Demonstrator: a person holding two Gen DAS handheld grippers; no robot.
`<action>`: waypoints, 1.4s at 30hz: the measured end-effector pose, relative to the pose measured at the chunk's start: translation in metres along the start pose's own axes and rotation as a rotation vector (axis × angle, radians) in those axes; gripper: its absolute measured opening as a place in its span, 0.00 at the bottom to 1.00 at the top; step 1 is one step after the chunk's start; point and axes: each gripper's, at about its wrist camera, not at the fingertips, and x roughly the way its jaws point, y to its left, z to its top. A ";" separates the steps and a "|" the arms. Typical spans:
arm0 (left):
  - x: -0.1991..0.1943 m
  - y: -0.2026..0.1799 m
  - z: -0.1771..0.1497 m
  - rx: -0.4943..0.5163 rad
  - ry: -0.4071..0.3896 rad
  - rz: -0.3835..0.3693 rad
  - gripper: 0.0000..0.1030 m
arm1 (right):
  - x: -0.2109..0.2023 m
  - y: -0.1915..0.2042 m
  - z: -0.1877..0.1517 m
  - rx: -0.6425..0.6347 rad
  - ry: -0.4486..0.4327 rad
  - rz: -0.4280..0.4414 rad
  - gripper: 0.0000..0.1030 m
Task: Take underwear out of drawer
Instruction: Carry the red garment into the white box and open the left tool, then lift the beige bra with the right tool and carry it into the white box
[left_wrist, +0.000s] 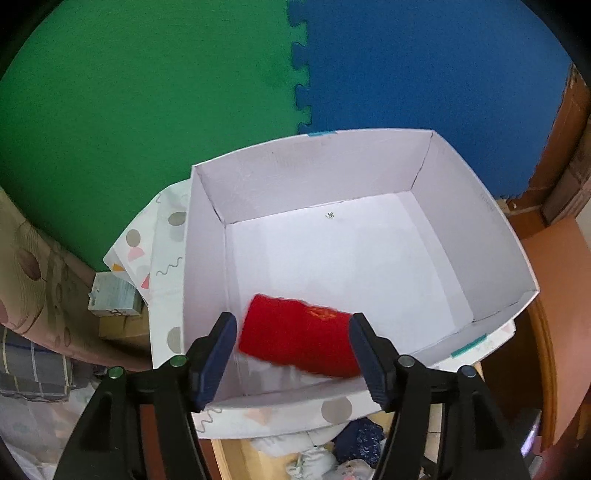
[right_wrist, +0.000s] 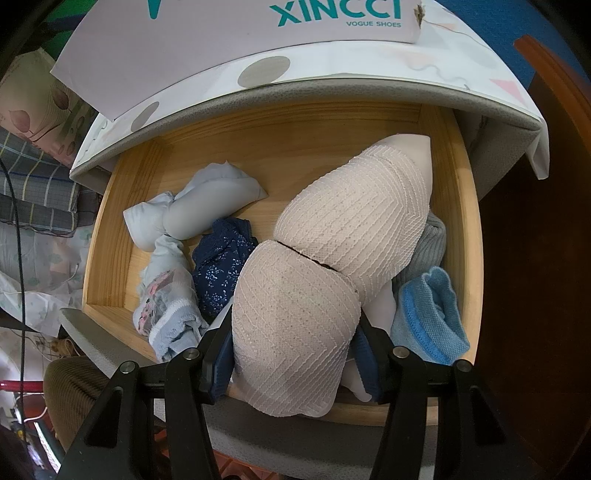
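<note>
One red garment in the box, one beige garment clamped over the drawer.
The left tongs stand wide, one red underwear between them inside the single white box. The right tongs grip one beige underwear above the wooden drawer; four other garments lie ahead.

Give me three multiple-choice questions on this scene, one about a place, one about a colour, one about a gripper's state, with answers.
1. Where does the red garment lie?
A. in the white box
B. in the wooden drawer
C. on the foam mat

2. What colour is the garment between the right gripper fingers?
A. navy
B. beige
C. red

3. How does the left gripper stand?
A. shut on the red garment
B. open
C. out of view

Answers: 1 A, it rests on the box floor; 2 B, the beige ribbed garment fills the jaws; 3 B, gaps show beside both pads.
</note>
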 end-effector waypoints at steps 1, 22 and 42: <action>-0.004 0.003 -0.001 -0.013 -0.003 -0.007 0.63 | 0.000 0.000 0.000 -0.001 0.000 -0.001 0.51; -0.015 0.044 -0.170 -0.095 0.056 0.035 0.63 | -0.007 0.002 -0.001 -0.012 -0.051 -0.025 0.48; 0.048 0.042 -0.253 -0.267 0.118 0.054 0.63 | -0.073 0.018 0.007 -0.063 -0.117 -0.023 0.47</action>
